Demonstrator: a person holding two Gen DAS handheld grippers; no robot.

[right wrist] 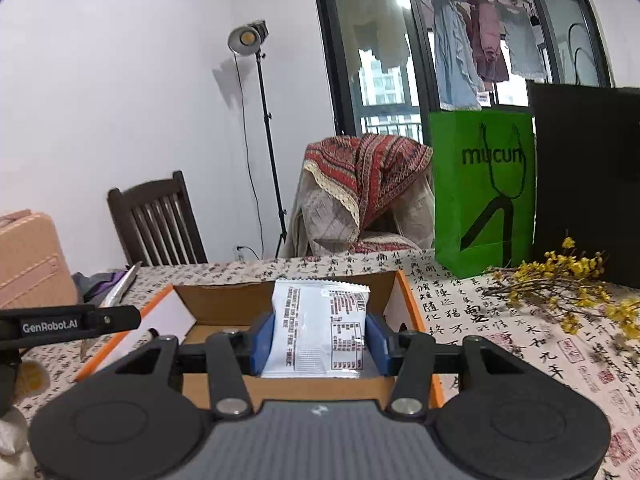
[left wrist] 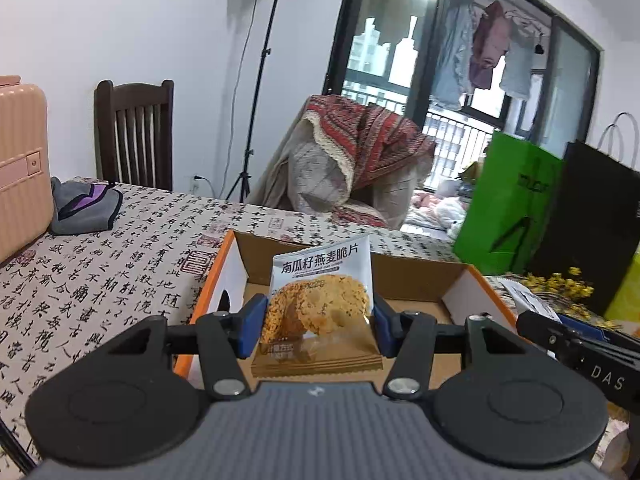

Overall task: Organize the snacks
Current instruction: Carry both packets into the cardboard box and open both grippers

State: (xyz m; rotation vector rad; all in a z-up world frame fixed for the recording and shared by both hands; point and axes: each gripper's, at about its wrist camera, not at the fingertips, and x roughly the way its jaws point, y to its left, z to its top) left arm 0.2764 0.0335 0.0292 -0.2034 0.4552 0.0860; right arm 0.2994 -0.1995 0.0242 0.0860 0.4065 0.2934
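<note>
My left gripper point(left wrist: 318, 326) is shut on an oat-crisp snack packet point(left wrist: 320, 300), held upright with its printed front facing me, above an open cardboard box with orange edges point(left wrist: 224, 264). In the right wrist view my right gripper point(right wrist: 320, 344) is shut on a second snack packet point(right wrist: 320, 328), showing its white back with small print, also over the same box point(right wrist: 412, 300). The blue pads point(left wrist: 252, 326) press both sides of each packet. The box floor that I can see is bare cardboard. The other gripper's black arm point(right wrist: 72, 322) shows at the left edge.
The table wears a calligraphy-print cloth point(left wrist: 100, 280). A pink suitcase point(left wrist: 20, 164) and a grey-purple pouch point(left wrist: 84, 204) lie at the left. A green paper bag point(right wrist: 484, 192), a black bag point(right wrist: 588, 180) and dried yellow flowers point(right wrist: 568, 280) stand right of the box. Chairs and a lamp stand are behind.
</note>
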